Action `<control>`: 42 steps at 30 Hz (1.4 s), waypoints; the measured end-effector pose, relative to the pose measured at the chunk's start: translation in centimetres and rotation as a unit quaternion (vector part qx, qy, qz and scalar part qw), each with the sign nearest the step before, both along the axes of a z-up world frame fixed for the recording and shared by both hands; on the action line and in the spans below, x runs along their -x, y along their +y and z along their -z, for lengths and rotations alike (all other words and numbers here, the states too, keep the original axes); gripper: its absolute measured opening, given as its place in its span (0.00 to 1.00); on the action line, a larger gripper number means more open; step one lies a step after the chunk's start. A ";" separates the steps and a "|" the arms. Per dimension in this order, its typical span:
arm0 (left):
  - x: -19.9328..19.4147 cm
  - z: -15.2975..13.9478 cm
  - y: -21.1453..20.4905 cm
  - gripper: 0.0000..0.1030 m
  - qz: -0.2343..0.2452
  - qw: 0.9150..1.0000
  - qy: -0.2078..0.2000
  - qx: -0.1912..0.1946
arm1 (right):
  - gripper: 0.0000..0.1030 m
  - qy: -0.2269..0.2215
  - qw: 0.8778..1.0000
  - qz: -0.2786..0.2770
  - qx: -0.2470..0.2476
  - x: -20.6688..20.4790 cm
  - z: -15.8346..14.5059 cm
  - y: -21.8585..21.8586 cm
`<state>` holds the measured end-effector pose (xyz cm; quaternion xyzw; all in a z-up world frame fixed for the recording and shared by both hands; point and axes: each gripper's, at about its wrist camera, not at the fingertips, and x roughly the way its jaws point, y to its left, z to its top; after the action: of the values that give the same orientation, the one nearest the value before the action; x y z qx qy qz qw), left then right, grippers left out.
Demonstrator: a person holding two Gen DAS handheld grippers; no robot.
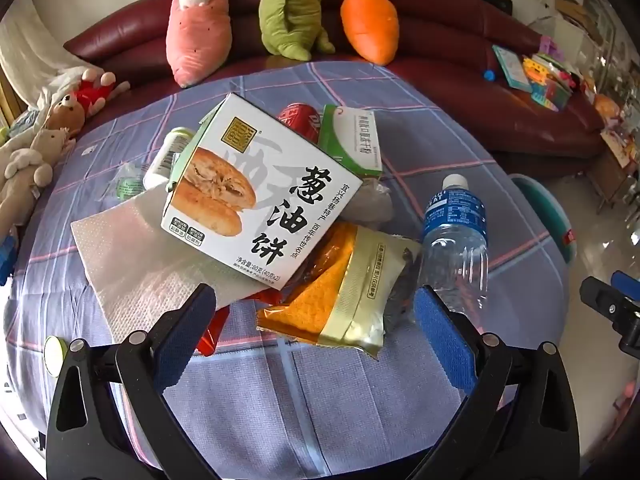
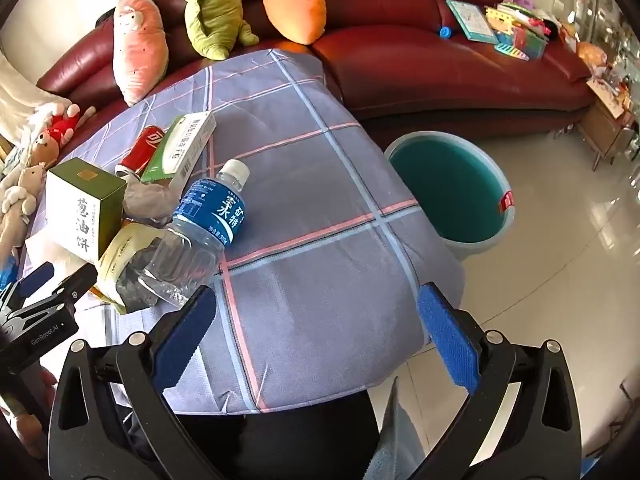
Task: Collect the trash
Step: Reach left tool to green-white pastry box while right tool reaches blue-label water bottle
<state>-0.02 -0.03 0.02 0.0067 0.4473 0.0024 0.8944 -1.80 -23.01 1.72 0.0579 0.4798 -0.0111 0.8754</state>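
A heap of trash lies on the checked tablecloth (image 1: pixel 304 392): a white pancake box (image 1: pixel 256 196), an orange-and-gold snack wrapper (image 1: pixel 340 300), a paper napkin (image 1: pixel 136 256), a red can (image 1: pixel 300 120), a green-and-white carton (image 1: pixel 352 140), a white pill bottle (image 1: pixel 168 156) and a blue-labelled plastic bottle (image 1: pixel 456 240). My left gripper (image 1: pixel 316 320) hangs open just before the wrapper, touching nothing. My right gripper (image 2: pixel 316 320) is open above bare cloth, with the plastic bottle (image 2: pixel 200 232) up to its left. A teal bucket (image 2: pixel 448 196) stands on the floor beside the table.
A dark red sofa (image 2: pixel 440 68) runs behind the table with plush toys, a pink one (image 1: pixel 198 24), a green one (image 1: pixel 292 12) and a carrot (image 1: pixel 370 20), and a pile of colourful items (image 2: pixel 516 36) at its right end. More stuffed toys (image 1: pixel 36 152) sit at the left. Glossy tile floor (image 2: pixel 560 260) lies right.
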 end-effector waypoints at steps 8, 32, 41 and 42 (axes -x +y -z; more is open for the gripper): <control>0.2 -0.3 0.0 0.96 -0.003 1.000 -0.008 -0.003 | 0.94 0.005 1.000 -0.001 0.007 0.2 0.1 0.3; 0.0 -0.7 2.9 0.96 -0.009 1.000 -0.002 0.022 | 0.94 0.025 0.999 -0.008 0.029 -0.7 0.3 1.6; -0.1 -0.6 3.6 0.96 -0.008 1.000 0.001 0.027 | 0.94 0.031 0.999 -0.016 0.034 -1.3 0.1 2.4; -0.1 -0.5 3.7 0.96 -0.008 1.000 0.002 0.028 | 0.94 0.031 0.999 -0.016 0.035 -1.4 0.1 2.4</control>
<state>0.11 3.70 0.57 -0.0219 0.4488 -0.0033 0.8934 -0.44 -20.57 1.59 0.0195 0.5066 -0.0154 0.8618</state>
